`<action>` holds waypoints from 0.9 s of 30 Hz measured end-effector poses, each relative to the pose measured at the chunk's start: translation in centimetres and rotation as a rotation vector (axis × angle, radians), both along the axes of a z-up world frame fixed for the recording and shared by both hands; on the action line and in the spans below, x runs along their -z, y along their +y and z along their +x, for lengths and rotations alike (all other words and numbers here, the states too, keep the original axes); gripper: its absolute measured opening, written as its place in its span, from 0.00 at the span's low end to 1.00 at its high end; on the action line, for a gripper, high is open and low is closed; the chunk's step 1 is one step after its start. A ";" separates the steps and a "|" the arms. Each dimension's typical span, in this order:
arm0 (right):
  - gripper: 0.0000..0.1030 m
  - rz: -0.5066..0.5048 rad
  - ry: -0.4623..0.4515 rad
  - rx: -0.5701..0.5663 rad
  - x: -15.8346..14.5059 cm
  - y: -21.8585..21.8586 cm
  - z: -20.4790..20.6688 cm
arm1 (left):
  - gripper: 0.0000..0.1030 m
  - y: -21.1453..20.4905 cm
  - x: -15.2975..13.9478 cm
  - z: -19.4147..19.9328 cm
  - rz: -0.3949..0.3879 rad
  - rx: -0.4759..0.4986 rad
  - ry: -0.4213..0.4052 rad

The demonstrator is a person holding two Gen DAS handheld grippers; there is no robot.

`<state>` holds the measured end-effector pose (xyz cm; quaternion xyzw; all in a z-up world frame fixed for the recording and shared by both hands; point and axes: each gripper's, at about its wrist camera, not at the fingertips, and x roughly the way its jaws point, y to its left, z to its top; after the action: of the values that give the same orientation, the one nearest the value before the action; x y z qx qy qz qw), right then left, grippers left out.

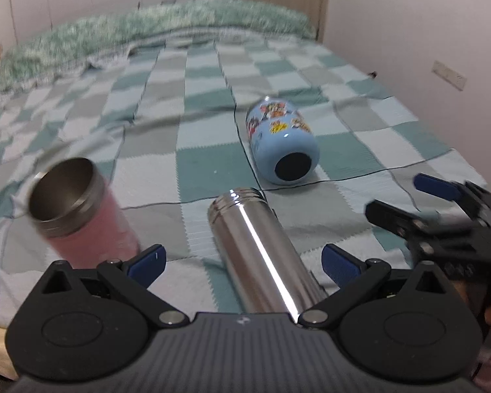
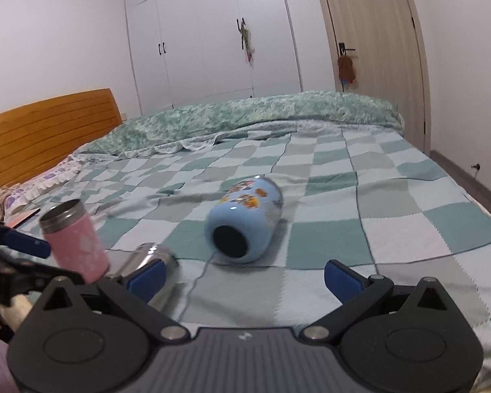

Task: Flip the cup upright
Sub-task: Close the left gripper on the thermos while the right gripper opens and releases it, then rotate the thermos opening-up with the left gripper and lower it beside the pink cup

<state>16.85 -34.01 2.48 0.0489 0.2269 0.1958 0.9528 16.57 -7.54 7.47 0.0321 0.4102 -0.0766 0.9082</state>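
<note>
Broadly, the checked bedspread [image 2: 392,203] carries three cups near its near edge: the blue cartoon cup [image 2: 245,219] on its side, base toward the cameras, the steel cup [image 1: 255,262] also lying down, and the pink cup [image 2: 77,240] upright toward the left edge. Both tongs, left gripper [image 1: 242,263] and right gripper [image 2: 244,276], stand wide and empty. The steel cup lies between the left fingers; I'd close on its mid-body, lift clear, then rotate mouth-up, since soft bedding tips things.

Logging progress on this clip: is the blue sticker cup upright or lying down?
Lying down. The blue cup rests on its side on the checkered blanket, its dark round end facing the cameras.
</note>
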 end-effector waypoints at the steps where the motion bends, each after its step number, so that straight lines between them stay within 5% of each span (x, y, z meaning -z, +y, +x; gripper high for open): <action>1: 1.00 0.005 -0.005 -0.006 0.3 -0.3 0.4 | 1.00 -0.3 0.5 1.1 -0.008 -0.016 0.026; 8: 1.00 -0.017 0.009 -0.055 2.7 -1.1 3.3 | 1.00 -1.0 3.4 5.9 -0.005 -0.092 0.133; 10: 1.00 -0.032 0.016 -0.069 3.4 -1.3 3.8 | 0.94 -0.9 4.2 6.6 -0.005 -0.105 0.153; 12: 1.00 -0.039 0.018 -0.086 3.8 -1.3 4.1 | 0.71 -1.0 4.6 7.2 -0.017 -0.116 0.179; 14: 1.00 -0.039 0.015 -0.107 4.0 -1.3 4.3 | 0.69 -0.7 5.1 7.6 -0.064 -0.126 0.213; 27: 1.00 -0.023 -0.025 -0.135 3.2 -0.7 2.9 | 0.63 0.2 2.2 4.2 -0.109 -0.096 0.080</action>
<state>19.74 -34.75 -0.70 0.0201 0.2199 0.2576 0.9407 20.79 -7.31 5.31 -0.0399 0.4423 -0.0566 0.8942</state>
